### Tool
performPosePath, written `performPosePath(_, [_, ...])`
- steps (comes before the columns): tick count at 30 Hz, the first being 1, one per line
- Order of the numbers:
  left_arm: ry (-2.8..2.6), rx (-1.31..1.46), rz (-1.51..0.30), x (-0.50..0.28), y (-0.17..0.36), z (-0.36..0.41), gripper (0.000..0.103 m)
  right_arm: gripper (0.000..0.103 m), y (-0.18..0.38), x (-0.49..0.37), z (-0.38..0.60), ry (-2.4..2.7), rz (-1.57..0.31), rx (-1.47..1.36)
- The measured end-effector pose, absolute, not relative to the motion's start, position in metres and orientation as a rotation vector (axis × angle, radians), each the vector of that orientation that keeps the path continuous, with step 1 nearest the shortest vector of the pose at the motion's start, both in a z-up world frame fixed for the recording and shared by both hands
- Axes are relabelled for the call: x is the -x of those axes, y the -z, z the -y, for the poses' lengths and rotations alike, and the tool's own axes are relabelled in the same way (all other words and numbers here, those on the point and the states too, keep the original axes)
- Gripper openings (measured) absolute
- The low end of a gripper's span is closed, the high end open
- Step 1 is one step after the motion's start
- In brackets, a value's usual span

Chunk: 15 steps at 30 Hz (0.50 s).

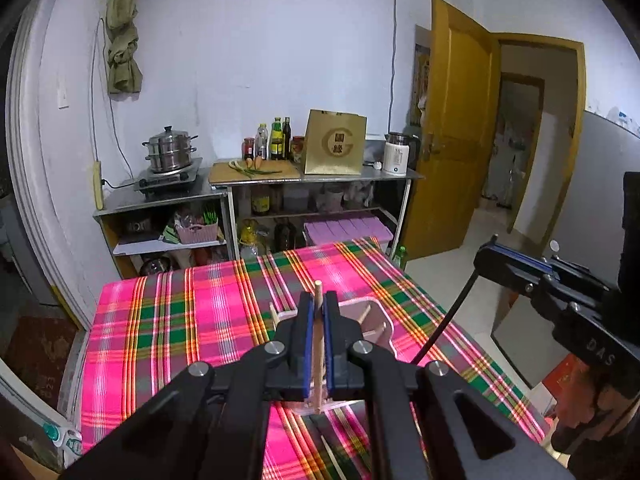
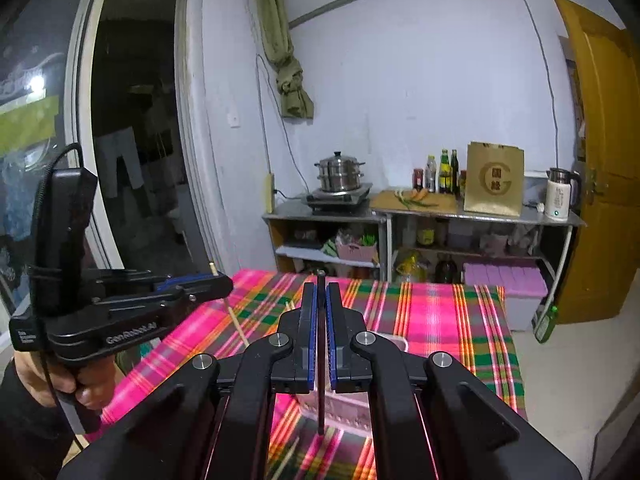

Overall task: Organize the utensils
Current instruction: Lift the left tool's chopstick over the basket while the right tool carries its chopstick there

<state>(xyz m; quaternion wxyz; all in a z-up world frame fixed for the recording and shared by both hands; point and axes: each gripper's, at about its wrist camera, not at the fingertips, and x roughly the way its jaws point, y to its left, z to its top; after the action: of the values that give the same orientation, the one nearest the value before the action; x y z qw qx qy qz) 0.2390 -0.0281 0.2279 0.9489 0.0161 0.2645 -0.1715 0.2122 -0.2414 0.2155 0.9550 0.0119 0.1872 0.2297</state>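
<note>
Pink holder (image 1: 370, 316) mostly behind left gripper (image 1: 318, 312)

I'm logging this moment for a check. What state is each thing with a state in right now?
left gripper: jaws shut on a light wooden chopstick, held upright.
right gripper: jaws shut on a dark chopstick, held upright.
pink holder: on the plaid tablecloth, some chopsticks already in it.
yellow door: open.
steamer pot: lid on, standing on the cooktop.
</note>
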Motion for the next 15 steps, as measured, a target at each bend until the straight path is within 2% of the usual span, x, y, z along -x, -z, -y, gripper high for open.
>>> performPosePath(15, [0.351, -0.024, -0.535, -0.282, -0.217, 0.027, 0.005, 0.004, -0.22, -0.258, 0.228, -0.47, -0.36, -0.048])
